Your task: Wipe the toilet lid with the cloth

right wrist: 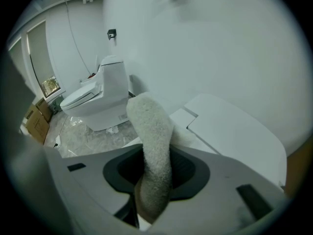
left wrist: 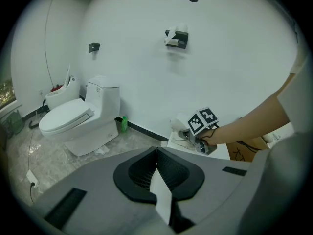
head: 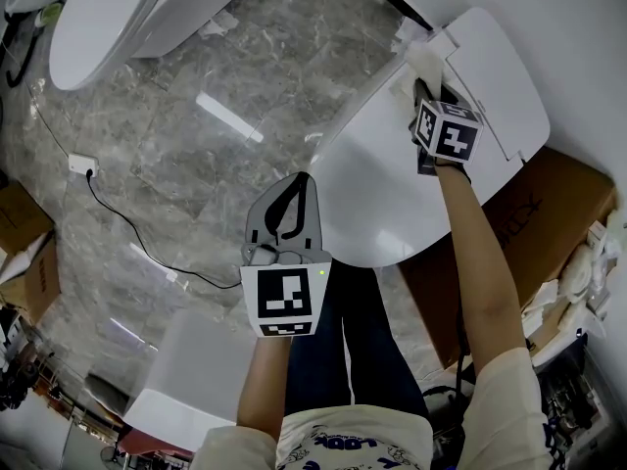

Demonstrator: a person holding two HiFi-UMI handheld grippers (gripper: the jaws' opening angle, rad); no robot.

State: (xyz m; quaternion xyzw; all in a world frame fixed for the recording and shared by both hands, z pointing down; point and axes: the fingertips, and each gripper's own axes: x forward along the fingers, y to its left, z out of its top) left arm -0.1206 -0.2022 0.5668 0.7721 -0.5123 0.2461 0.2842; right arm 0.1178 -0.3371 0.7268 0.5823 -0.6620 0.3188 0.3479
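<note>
Cloth [right wrist: 151, 131] is pinched in the right hand-held gripper [head: 428, 88] at the rear of the toilet lid [head: 392, 194]. It is judged soft, light and floppy, best held by a bunched fold. Left hand-held gripper [left wrist: 156, 153] is pressed together, empty.

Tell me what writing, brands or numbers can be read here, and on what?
Nothing reads clearly.
Blue print on the person's white shirt: cut off, blurred, unreadable.
Black marking on the brown cardboard box: unreadable.
Square markers on the left gripper and on the right gripper, which grips the off-white fluffy cloth: black-and-white patterns, not words.
</note>
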